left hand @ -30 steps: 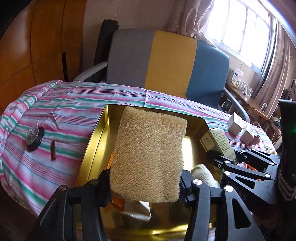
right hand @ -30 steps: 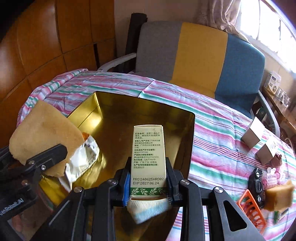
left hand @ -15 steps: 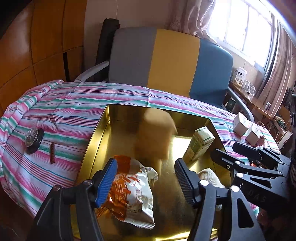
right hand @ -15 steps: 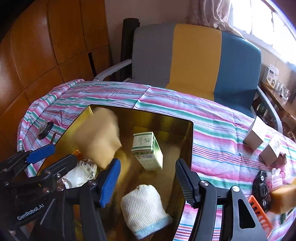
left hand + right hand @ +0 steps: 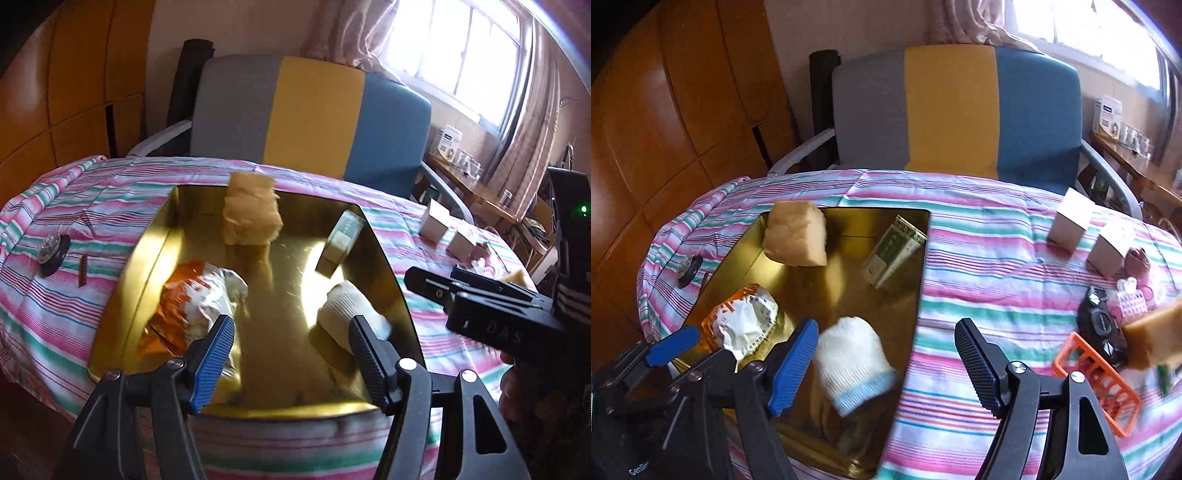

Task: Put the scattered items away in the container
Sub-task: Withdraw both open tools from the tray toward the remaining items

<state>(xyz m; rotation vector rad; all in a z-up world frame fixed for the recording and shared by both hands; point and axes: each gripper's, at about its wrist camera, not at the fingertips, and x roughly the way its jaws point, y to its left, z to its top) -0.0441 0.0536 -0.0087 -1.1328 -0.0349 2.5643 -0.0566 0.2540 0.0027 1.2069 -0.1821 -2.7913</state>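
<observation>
Four items already inside the gold tin (image 5: 919, 273); remaining clutter at about 3 o'clock of the right gripper (image 5: 886, 363), orange basket (image 5: 1097, 387) nearest, long axis running away. Nearer to right than left gripper (image 5: 291, 350). Both spread wide, holding nothing.

Both grippers are black angular frames with silver screws at the joints, each carrying 2 ribbed fingers (image 5: 213, 359), 1 pad blue and 1 black, and pale lettering on the body.

A striped-cloth table (image 5: 979, 266) bears a gold tray (image 5: 919, 280), two white boxes (image 5: 1071, 225) and an orange basket (image 5: 1097, 384).
</observation>
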